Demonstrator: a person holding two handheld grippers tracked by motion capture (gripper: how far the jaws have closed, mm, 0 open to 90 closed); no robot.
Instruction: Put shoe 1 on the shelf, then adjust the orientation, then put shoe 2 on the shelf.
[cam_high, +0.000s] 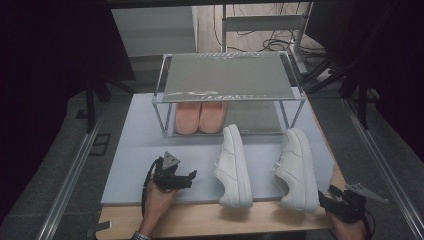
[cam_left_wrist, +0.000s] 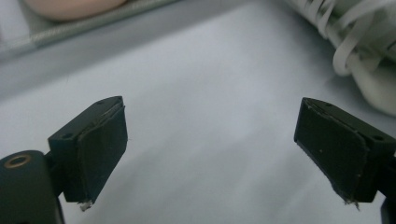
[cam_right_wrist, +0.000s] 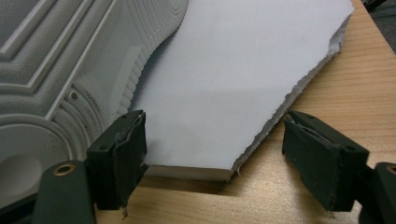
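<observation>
Under the clear rack sit pink shoes; both claws gape empty beside white sneakers.

Two white sneakers lie tipped on their sides on the pale mat. The left sneaker sits at centre, toe toward twelve o'clock, laces facing nine. The right sneaker lies at three o'clock of it, well apart, heel overhanging the mat's six o'clock edge.
</observation>
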